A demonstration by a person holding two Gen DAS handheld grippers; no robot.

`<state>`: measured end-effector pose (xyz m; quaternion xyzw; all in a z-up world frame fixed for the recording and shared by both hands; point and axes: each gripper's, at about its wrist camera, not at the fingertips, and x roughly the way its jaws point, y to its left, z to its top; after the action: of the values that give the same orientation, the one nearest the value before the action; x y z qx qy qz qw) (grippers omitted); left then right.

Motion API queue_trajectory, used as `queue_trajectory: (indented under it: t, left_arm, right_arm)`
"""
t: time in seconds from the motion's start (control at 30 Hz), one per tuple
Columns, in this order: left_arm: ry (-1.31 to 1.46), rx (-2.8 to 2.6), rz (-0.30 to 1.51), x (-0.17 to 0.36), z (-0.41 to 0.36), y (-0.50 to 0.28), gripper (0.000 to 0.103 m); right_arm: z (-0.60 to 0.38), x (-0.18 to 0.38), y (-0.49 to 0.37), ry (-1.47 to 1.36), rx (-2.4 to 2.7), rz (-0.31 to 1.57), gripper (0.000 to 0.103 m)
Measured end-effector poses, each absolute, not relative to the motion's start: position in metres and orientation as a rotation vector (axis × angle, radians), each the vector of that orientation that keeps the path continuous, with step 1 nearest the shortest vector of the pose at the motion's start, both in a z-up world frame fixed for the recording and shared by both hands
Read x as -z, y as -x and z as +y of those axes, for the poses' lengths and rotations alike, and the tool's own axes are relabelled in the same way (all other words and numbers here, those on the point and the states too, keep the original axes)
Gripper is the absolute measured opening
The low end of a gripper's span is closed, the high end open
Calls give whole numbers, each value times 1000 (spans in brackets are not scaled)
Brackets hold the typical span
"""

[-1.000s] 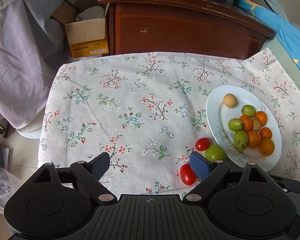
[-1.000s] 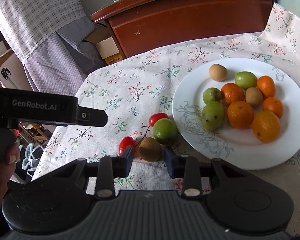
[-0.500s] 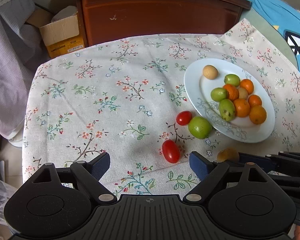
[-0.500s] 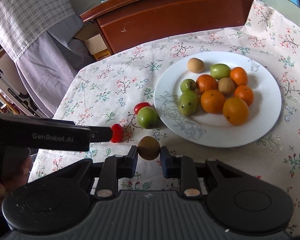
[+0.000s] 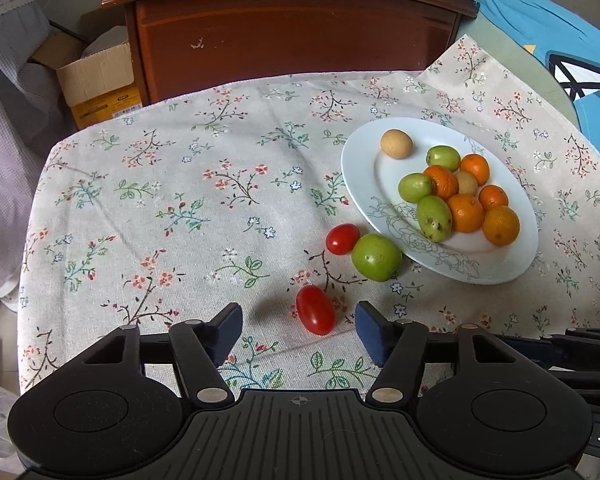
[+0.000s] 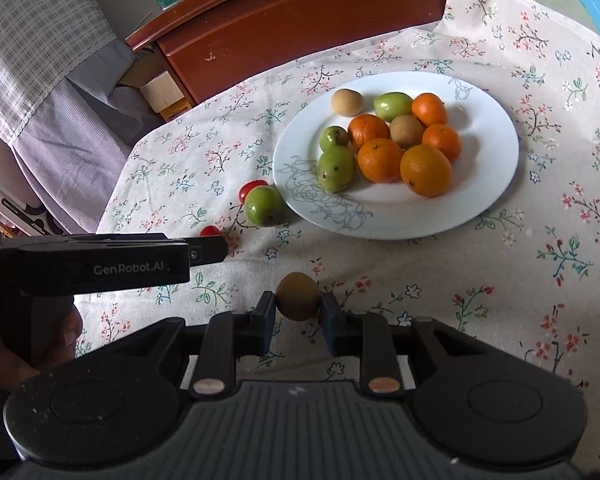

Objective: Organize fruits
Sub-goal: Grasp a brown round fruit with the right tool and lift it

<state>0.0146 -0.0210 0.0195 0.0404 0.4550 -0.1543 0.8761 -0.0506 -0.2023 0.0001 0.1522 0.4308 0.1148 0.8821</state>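
The left gripper [image 5: 298, 326] jaws are closing around a cherry tomato [image 5: 315, 309]; the right gripper [image 6: 299, 312] jaws clamp a brown fruit [image 6: 298, 296].

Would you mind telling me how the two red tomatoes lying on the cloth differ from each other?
The nearer tomato looks elongated; the farther tomato looks rounder and smaller. The nearer one lies alone between the closing left tool's untouching fingers; the farther one sits against a green fruit by the plate. Both are glossy red and off the plate.

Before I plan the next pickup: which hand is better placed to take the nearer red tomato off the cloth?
Left. Its fingers are closing around the tomato, while the right gripper already holds a brown fruit.
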Motion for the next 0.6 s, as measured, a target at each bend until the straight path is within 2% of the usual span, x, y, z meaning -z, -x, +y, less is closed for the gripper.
queue_trajectory:
  t: [0.37,0.43,0.6]
  left_arm:
    - [-103,322,936,-14,-26,-15,49]
    - [-111,319,930,-14,-27,-15,37]
    - [-106,320,933,-14,-27,-16,26]
  right_arm:
    - [-202,3,48,-331,-233,891,28]
    - [-202,2,48,-334,-231,889,28]
    - [-203,3,47,-341,-227,886,28]
